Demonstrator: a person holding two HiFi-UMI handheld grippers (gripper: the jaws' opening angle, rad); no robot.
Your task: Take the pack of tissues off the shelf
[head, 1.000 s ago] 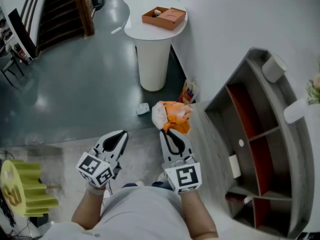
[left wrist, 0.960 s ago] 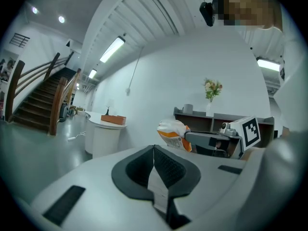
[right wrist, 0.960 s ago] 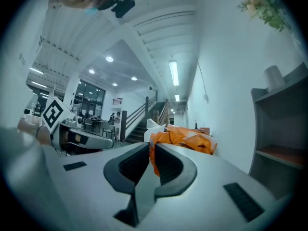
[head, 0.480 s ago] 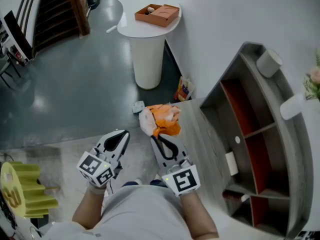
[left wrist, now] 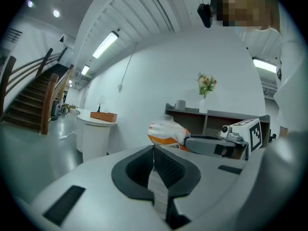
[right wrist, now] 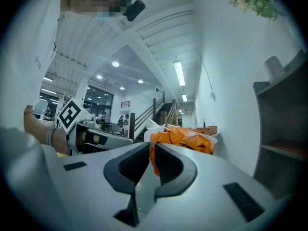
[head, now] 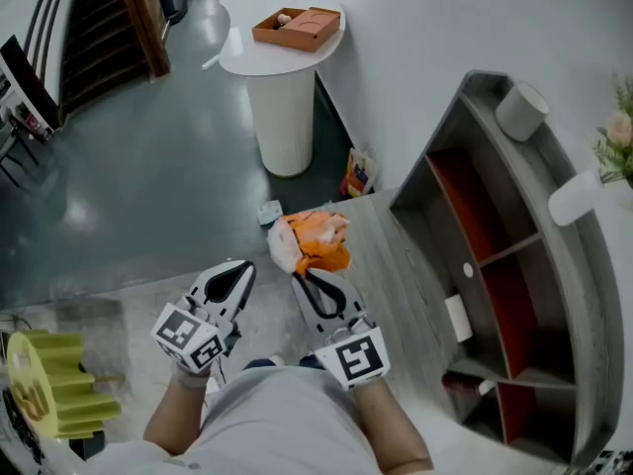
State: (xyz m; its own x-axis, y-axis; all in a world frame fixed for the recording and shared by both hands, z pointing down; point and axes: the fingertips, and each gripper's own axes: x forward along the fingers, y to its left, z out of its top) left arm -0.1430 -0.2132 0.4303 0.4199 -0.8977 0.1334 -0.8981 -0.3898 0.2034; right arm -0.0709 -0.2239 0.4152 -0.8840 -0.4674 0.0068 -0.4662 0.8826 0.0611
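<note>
An orange and white pack of tissues (head: 309, 242) hangs in the air, clear of the grey shelf unit (head: 514, 265). My right gripper (head: 309, 275) is shut on its plastic edge. In the right gripper view the orange wrapper (right wrist: 185, 139) is pinched between the two jaws of that gripper (right wrist: 152, 159). My left gripper (head: 232, 272) hovers to the left of the pack, shut with nothing in it. In the left gripper view its jaws meet at the gripper's tip (left wrist: 155, 153), and the pack (left wrist: 166, 133) shows beyond them.
A white pedestal table (head: 282, 57) carries an orange tray (head: 298, 28) at the back. A small snack bag (head: 357, 174) and a white scrap (head: 270, 211) lie on the floor by the wall. A white roll (head: 521, 111) and a vase (head: 586, 194) stand on top of the shelf unit. A yellow-green rack (head: 54, 384) is at my left.
My right gripper has carried the tissue pack leftward, further from the shelf unit. The left gripper has stayed at the same spot in the view, still shut.
</note>
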